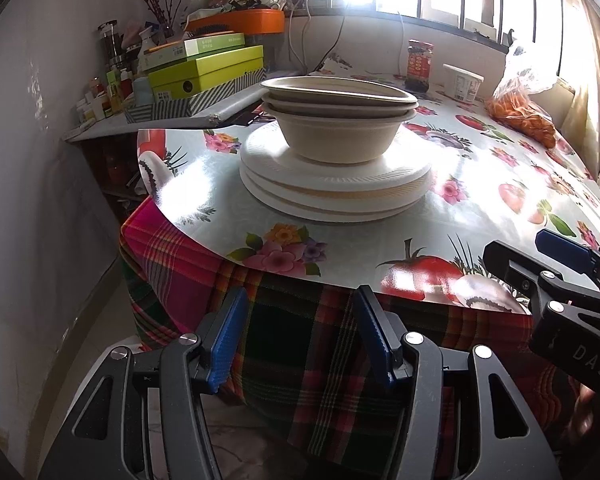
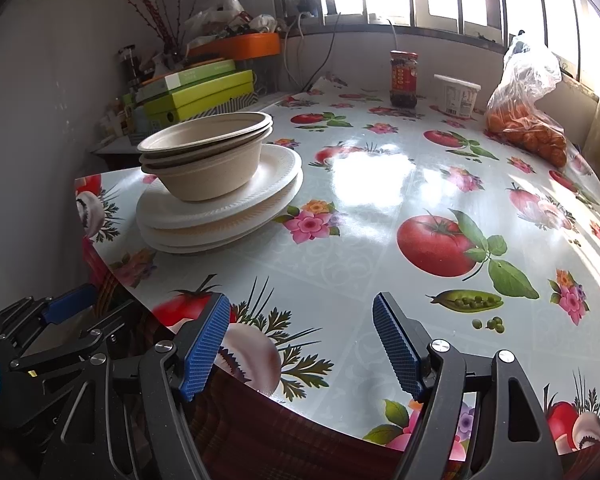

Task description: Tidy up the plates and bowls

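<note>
Three nested beige bowls [image 1: 336, 124] [image 2: 208, 152] sit on a stack of white plates [image 1: 332, 188] [image 2: 220, 208] near the table's left edge. My left gripper [image 1: 300, 340] is open and empty, held below the table edge in front of the stack. My right gripper [image 2: 300, 344] is open and empty, over the table's near edge, to the right of the stack. The right gripper also shows in the left wrist view [image 1: 560, 272]; the left gripper shows at the lower left of the right wrist view [image 2: 60, 312].
The table [image 2: 380, 208] has a glossy fruit-and-flower cloth over a plaid cloth [image 1: 292, 332]. At the far side stand a jar [image 2: 403, 78], a white tub [image 2: 458, 94] and a bag of oranges [image 2: 528, 120]. Green boxes [image 1: 208, 68] clutter a side shelf left.
</note>
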A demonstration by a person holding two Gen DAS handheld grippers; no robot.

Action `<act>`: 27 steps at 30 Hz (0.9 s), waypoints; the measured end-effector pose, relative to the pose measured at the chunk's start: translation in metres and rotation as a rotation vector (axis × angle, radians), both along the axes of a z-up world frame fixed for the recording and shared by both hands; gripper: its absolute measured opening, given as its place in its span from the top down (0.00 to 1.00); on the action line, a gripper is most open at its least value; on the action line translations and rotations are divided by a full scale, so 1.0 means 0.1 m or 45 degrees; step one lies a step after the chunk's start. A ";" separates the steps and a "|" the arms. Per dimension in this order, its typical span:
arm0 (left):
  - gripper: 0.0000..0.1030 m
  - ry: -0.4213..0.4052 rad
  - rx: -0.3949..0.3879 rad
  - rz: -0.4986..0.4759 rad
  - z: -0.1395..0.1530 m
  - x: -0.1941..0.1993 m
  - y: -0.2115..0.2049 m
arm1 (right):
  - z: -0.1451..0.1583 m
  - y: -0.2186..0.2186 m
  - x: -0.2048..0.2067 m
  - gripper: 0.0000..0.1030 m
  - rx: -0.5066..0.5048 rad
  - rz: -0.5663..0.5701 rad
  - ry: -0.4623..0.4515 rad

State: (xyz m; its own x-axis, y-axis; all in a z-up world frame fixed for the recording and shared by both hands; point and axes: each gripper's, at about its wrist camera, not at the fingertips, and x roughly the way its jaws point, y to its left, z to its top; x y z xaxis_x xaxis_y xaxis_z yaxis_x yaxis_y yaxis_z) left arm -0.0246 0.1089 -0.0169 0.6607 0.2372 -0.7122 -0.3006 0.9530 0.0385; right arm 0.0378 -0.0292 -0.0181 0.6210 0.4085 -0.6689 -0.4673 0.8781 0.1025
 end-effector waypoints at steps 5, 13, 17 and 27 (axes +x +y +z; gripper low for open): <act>0.46 0.001 0.002 0.003 0.00 0.00 0.00 | 0.00 0.00 0.00 0.27 0.000 0.002 -0.002; 0.46 -0.004 0.011 0.008 0.01 -0.01 0.00 | 0.00 -0.01 0.00 0.27 0.000 0.002 -0.002; 0.46 -0.005 0.012 0.011 0.01 -0.01 0.00 | 0.00 0.00 0.00 0.27 0.000 0.002 -0.002; 0.46 -0.008 0.015 0.013 0.03 -0.02 0.00 | 0.01 -0.01 -0.01 0.27 0.002 0.000 -0.003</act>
